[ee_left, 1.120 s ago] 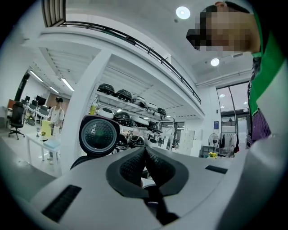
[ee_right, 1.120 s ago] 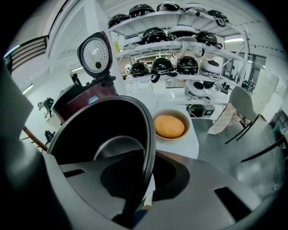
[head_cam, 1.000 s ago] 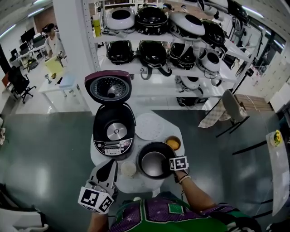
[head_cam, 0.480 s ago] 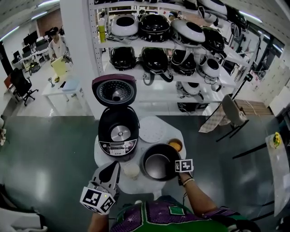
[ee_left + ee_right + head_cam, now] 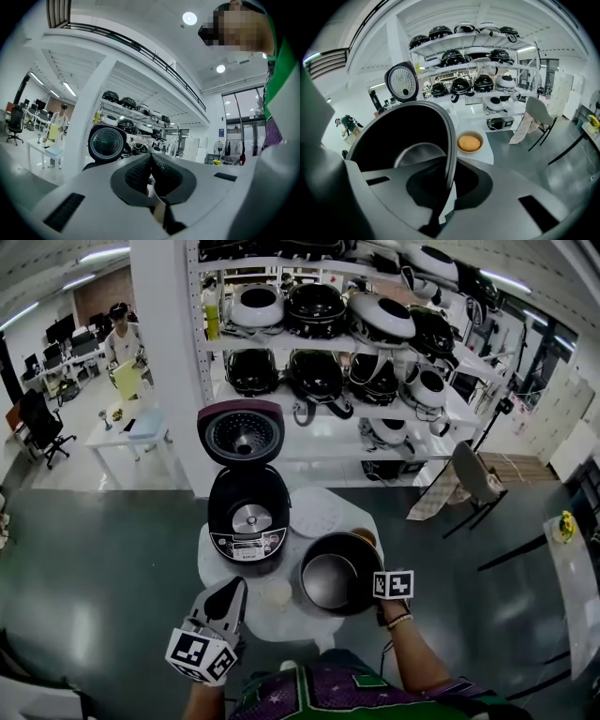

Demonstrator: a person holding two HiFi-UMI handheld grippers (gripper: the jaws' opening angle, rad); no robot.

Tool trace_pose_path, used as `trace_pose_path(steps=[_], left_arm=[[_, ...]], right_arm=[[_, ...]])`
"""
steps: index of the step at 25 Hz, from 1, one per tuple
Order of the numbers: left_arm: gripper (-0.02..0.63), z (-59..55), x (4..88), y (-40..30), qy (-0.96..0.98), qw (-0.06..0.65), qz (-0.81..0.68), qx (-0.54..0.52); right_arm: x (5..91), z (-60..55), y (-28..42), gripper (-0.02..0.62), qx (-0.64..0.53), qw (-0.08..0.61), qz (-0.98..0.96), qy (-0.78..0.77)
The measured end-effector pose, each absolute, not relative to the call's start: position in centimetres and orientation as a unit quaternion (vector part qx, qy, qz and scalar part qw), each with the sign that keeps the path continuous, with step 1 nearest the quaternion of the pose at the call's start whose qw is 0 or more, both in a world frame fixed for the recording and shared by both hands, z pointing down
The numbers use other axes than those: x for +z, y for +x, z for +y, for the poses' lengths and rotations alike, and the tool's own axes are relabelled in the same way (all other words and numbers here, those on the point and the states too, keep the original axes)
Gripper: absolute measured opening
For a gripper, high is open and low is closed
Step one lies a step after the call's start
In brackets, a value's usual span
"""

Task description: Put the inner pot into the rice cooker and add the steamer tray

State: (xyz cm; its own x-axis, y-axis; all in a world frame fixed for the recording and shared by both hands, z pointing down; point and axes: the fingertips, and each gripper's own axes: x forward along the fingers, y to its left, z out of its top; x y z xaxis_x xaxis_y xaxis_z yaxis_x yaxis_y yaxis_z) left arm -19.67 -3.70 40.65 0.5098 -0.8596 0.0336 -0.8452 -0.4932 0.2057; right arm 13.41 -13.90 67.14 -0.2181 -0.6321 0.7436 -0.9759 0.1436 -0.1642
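The black inner pot [image 5: 330, 583] hangs tilted just above the round white table [image 5: 234, 622], and my right gripper [image 5: 374, 586] is shut on its right rim. In the right gripper view the pot's rim [image 5: 451, 140] runs between the jaws of the right gripper [image 5: 446, 187]. The open rice cooker [image 5: 247, 520] stands left of the pot with its lid [image 5: 242, 432] up. Behind the pot lies the flat white steamer tray [image 5: 317, 513]. My left gripper [image 5: 232, 589] is shut on nothing, near the table's front left, pointing at the cooker lid [image 5: 107, 144].
A small white cup [image 5: 276, 592] stands between the two grippers. A bowl with something orange [image 5: 469, 143] sits behind the pot, mostly hidden in the head view. Shelves of rice cookers [image 5: 328, 343] fill the back; a chair [image 5: 472, 474] stands to the right.
My right gripper has lifted the inner pot off the table; it now looks larger and covers most of the orange bowl. The left gripper has shifted slightly, still shut.
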Motion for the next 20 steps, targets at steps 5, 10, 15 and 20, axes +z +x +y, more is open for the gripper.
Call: trace_pose_path(steps=[5,10,15,20], left_arm=[[0.021,-2.7,40.0,-20.9,0.861,0.094,-0.498,-0.043],[0.021,-1.9,39.4,-22.0,0.859,0.089,-0.501,-0.050],[0.021,-1.3,39.1,-22.9,0.856,0.086,-0.507,-0.059],[0.021,-1.0,38.9,-23.7,0.849,0.085,-0.518,-0.063]], right_arm=[[63.3,-13.5,13.0,0.008,0.316,0.233,-0.724,0.568],[59.1,-13.8,12.0,0.008,0.299,0.201,-0.741,0.566],[55.0,-14.7,10.9,0.008,0.282,0.170,-0.757,0.565],[52.3,-15.9,9.7,0.008,0.272,0.150,-0.770,0.557]])
